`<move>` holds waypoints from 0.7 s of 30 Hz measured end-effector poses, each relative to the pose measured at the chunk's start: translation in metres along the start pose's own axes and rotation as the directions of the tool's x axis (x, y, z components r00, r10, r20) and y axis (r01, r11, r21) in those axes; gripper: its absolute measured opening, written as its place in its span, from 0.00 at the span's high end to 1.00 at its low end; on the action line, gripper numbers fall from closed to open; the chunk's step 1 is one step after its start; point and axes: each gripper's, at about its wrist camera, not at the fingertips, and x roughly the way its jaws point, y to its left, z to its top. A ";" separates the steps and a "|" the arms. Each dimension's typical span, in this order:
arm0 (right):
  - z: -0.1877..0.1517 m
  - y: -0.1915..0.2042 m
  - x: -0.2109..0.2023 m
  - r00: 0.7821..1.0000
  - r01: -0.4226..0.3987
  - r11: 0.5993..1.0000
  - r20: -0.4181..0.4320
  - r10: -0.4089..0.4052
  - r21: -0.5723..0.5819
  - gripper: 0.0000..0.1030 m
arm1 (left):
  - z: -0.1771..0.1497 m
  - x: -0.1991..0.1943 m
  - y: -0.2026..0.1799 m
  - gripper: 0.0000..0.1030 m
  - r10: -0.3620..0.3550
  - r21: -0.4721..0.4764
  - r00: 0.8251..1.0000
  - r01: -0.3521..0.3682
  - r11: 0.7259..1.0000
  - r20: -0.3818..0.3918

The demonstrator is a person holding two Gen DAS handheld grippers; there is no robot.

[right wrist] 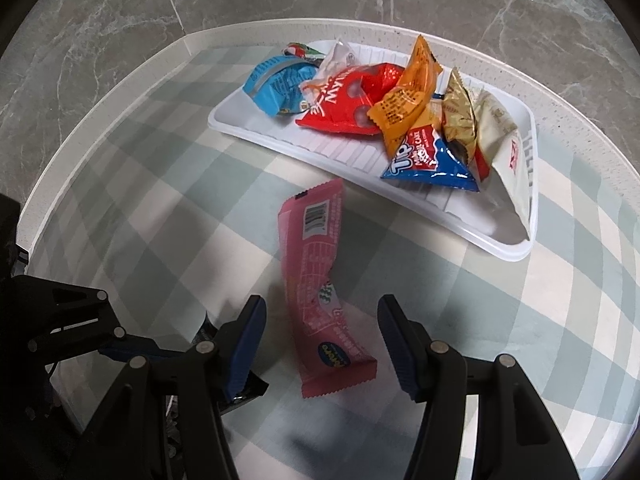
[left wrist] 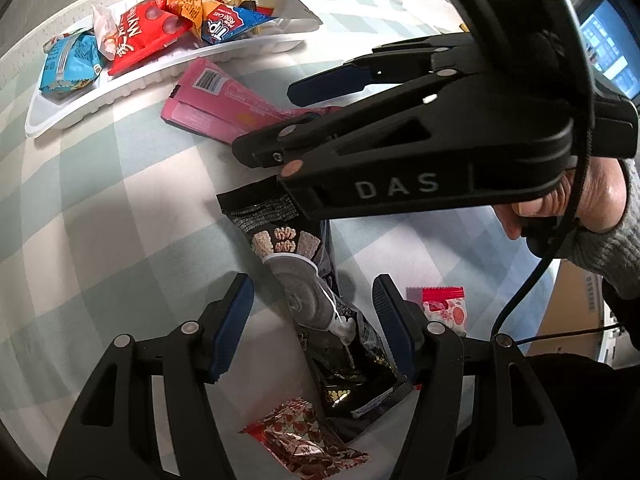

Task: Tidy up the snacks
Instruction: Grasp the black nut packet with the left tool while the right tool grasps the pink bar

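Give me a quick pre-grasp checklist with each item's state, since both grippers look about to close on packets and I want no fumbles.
1. Left gripper straddles the black packet, jaws open: ok.
2. Right gripper straddles the pink packet, jaws open: ok.
3. Pads touching either packet: cannot tell.
4. Small red packet clear of the left fingers: not ok, it lies right beside one.
5. White tray has bare room: ok.
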 end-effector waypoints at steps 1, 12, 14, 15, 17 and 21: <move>0.000 0.000 0.001 1.000 0.000 1.000 -0.003 0.000 0.000 0.40 | 0.001 0.000 0.000 0.42 0.002 0.001 1.000 -0.002 1.000 0.001; 0.002 0.007 0.012 1.000 0.009 0.999 -0.016 -0.010 -0.040 0.45 | -0.002 0.002 -0.005 0.41 0.028 0.031 0.999 -0.028 0.999 0.021; 0.002 0.009 0.012 1.000 0.013 0.998 -0.014 -0.014 -0.057 0.54 | -0.003 0.001 -0.005 0.41 0.025 0.029 0.999 -0.026 0.999 0.029; 0.002 0.009 0.012 1.000 0.015 0.998 -0.014 -0.016 -0.062 0.59 | -0.004 0.000 -0.006 0.41 0.026 0.035 0.999 -0.027 0.999 0.029; 0.003 0.008 0.011 1.000 0.012 0.998 -0.016 -0.013 -0.068 0.69 | -0.006 -0.001 -0.006 0.45 0.031 0.047 0.999 -0.032 0.998 0.034; 0.002 0.003 0.009 1.000 -0.006 0.999 -0.015 0.005 -0.050 0.70 | -0.009 -0.005 -0.003 0.67 0.006 0.046 0.999 -0.008 0.999 0.046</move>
